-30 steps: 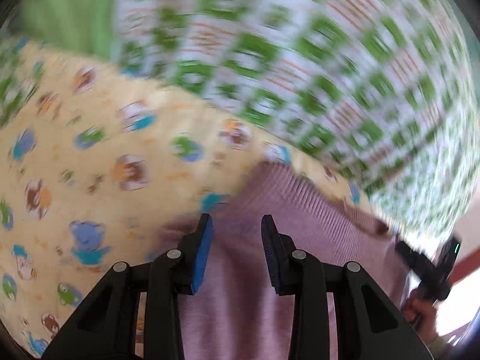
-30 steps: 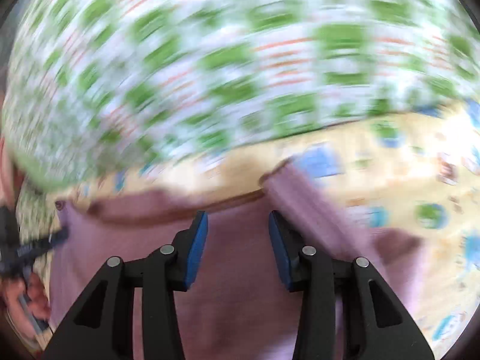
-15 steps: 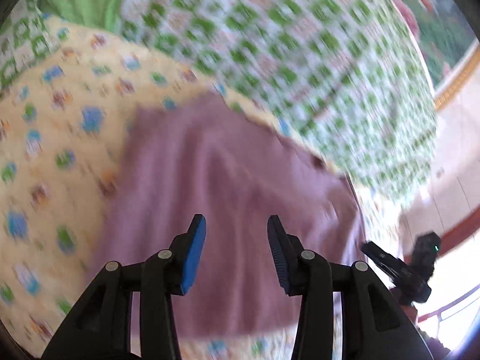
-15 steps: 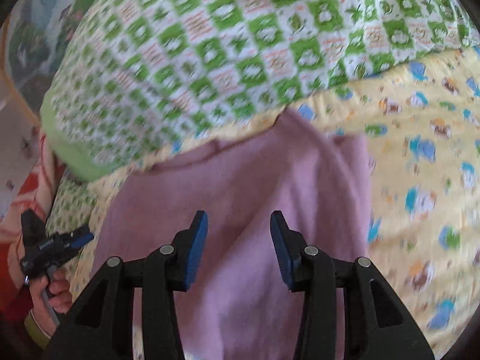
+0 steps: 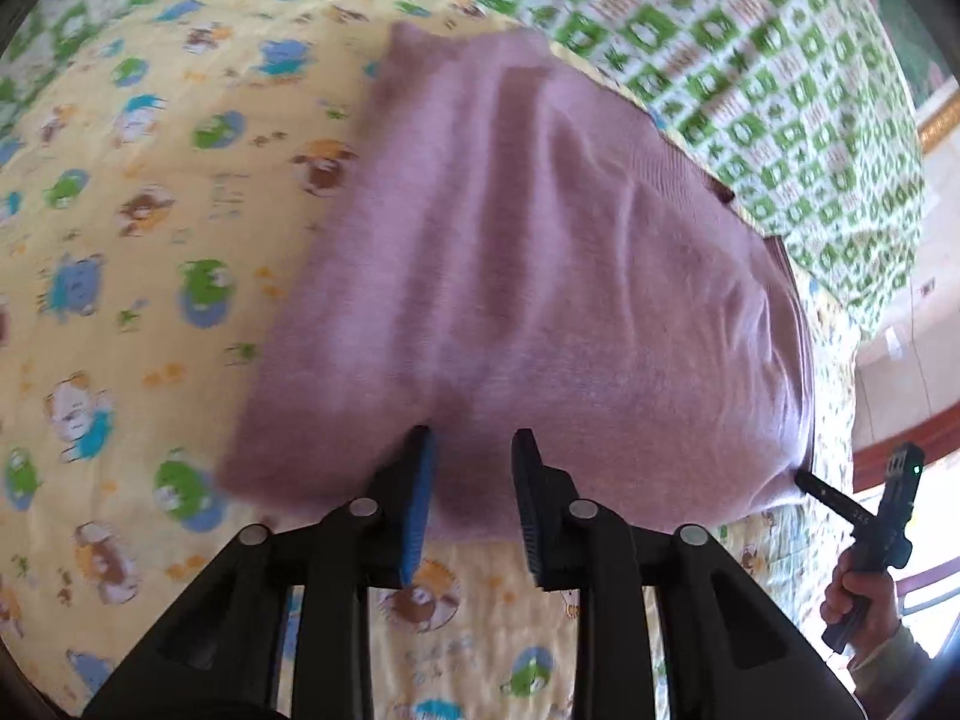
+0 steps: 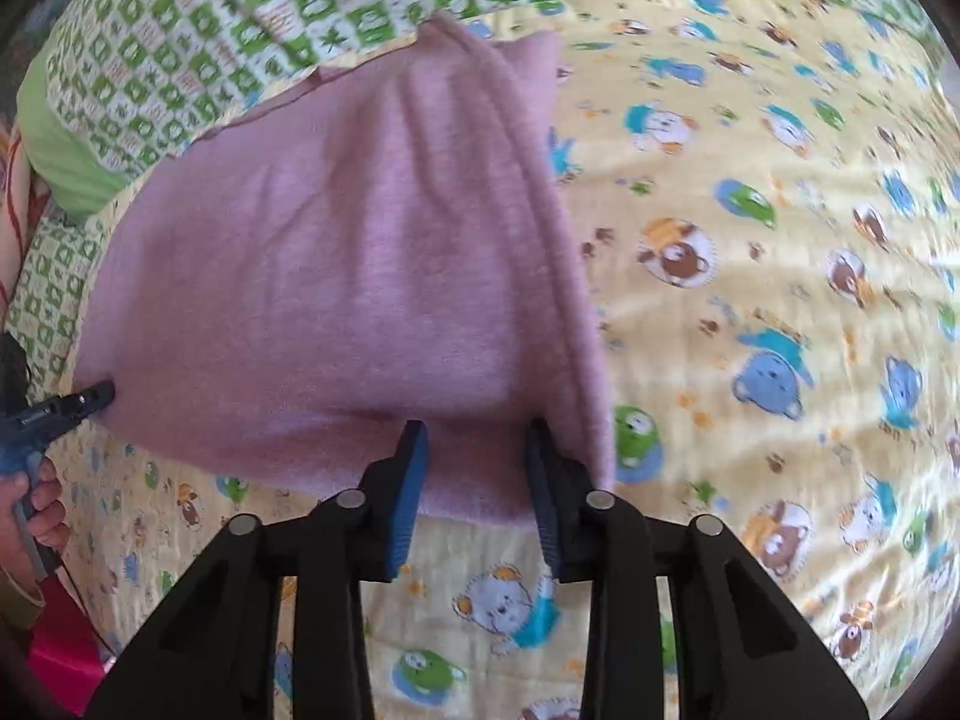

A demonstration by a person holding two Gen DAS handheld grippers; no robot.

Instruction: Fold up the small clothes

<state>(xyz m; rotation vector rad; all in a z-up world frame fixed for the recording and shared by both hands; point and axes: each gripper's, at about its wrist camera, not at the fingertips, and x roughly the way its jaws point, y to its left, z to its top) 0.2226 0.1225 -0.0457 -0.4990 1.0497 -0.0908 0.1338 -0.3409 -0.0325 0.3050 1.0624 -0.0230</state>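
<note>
Behind the pink garment [image 5: 540, 276], a green-checked quilt [image 5: 750, 60] on yellow sheet [image 5: 150, 210].

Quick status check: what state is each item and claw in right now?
Pink garment: spread on the yellow blanket, lightly wrinkled.
Left claw: open, jaws just been closing, astride the garment's near hem.
Right claw: open, jaws just been closing, astride the near hem.

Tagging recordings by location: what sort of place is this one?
Probably a bedroom at home: the pink garment lies on a yellow cartoon-animal quilt, with a green-checked blanket or pillow behind it, as on a bed.
</note>
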